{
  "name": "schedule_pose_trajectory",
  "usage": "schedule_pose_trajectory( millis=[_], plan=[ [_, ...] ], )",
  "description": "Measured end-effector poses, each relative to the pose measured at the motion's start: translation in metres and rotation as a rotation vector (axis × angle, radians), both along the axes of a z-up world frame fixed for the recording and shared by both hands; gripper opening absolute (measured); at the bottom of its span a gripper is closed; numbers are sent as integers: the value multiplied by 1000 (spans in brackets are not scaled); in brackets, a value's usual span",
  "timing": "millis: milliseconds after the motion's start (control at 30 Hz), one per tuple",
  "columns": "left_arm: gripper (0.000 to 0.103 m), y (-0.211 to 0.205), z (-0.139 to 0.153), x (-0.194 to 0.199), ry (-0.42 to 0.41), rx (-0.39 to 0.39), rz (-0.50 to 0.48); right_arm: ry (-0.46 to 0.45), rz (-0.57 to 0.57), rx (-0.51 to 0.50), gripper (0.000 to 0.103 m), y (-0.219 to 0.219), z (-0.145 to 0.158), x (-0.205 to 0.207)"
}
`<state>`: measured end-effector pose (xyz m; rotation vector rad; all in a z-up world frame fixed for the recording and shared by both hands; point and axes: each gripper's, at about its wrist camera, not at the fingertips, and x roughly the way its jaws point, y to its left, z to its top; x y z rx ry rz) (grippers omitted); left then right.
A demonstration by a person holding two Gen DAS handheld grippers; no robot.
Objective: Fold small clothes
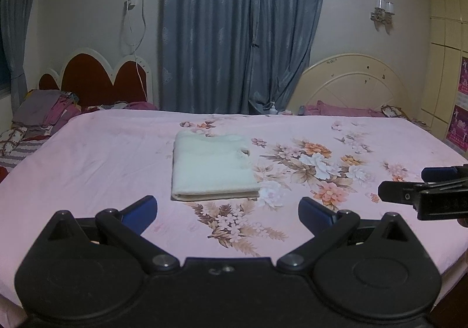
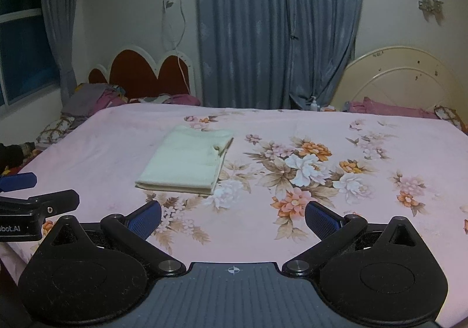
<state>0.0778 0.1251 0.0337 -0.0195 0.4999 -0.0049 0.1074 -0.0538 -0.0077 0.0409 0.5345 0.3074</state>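
Note:
A cream-white garment (image 1: 212, 165) lies folded into a neat rectangle on the pink floral bedsheet (image 1: 102, 170), flat and untouched. My left gripper (image 1: 228, 211) hovers just in front of it, wide open, nothing between its blue pads. In the right wrist view the same folded garment (image 2: 187, 161) lies ahead and to the left. My right gripper (image 2: 234, 218) is open as well and holds nothing. Each gripper shows at the edge of the other's view: the right gripper (image 1: 409, 186) at the far right, the left gripper (image 2: 38, 190) at the far left.
Blue curtains (image 1: 239, 29) hang behind the bed. A red scalloped headboard (image 1: 99, 79) and a heap of clothes (image 1: 44, 111) sit at the back left. A cream headboard (image 1: 354, 85) with pink bedding stands at the back right. A pump bottle (image 2: 313, 104) stands by the curtain.

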Motion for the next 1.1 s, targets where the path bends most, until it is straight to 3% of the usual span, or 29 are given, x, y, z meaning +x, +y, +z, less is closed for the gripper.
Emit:
schedule_pose_trajectory(
  millis=[1100],
  plan=[
    [102,-3,2,2,-4,6,4,0,16,-1,103,-16,4,2]
  ],
)
